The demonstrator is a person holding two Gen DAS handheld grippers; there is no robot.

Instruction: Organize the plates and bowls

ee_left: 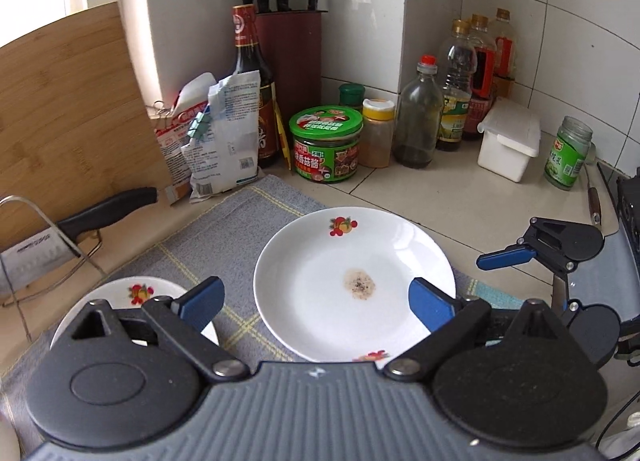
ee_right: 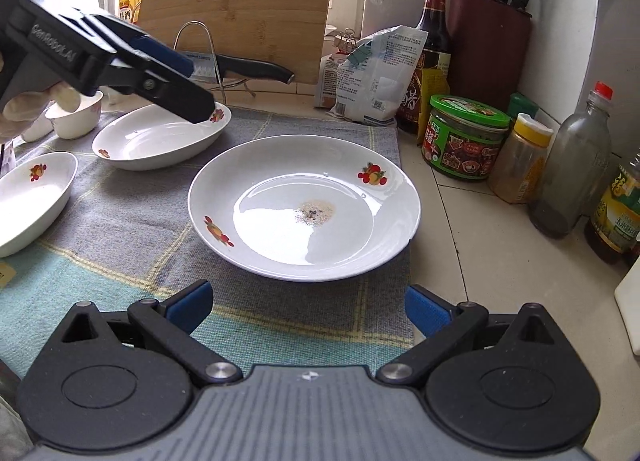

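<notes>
left hand-held gripper (ee_left: 316, 299): jaws spread wide, nothing between the pads; hovering above near edge of large plate; side-on in right wrist view, over the oval dish rim, contact not clear
right hand-held gripper (ee_right: 308, 303): jaws spread wide, empty; low over the mat, just short of large plate's near rim
large plate (ee_right: 304, 207): white, round, fruit decals on rim, brownish speckled residue at centre; flat on the mat, partly overhanging onto bench tile on the right
oval dish (ee_right: 160, 137): white, fruit decal, on the mat left-behind the large plate, apart from it
second oval dish (ee_right: 34, 197): white, fruit decal, at left edge of mat, cut by frame edge
small bowl (ee_right: 76, 121): white, behind the oval dishes, near a gloved hand (ee_right: 28, 111)
mat (ee_right: 120, 229): grey-blue cloth with yellow lines, spread on the bench (ee_left: 440, 197)
cutting board (ee_right: 240, 5): bamboo, leaning upright at the back
cleaver (ee_left: 60, 237): black handle, resting in a wire rack at left
knife block (ee_left: 296, 57): dark red, corner, black handles sticking up
soy sauce bottle (ee_left: 250, 73): dark, beside knife block, behind clipped packets
green-lid jar (ee_left: 326, 145): just past mat's far edge
yellow-cap spice jar (ee_left: 378, 133): right of green-lid jar
white lidded box (ee_left: 508, 139): against the right wall, oil bottles beside it
</notes>
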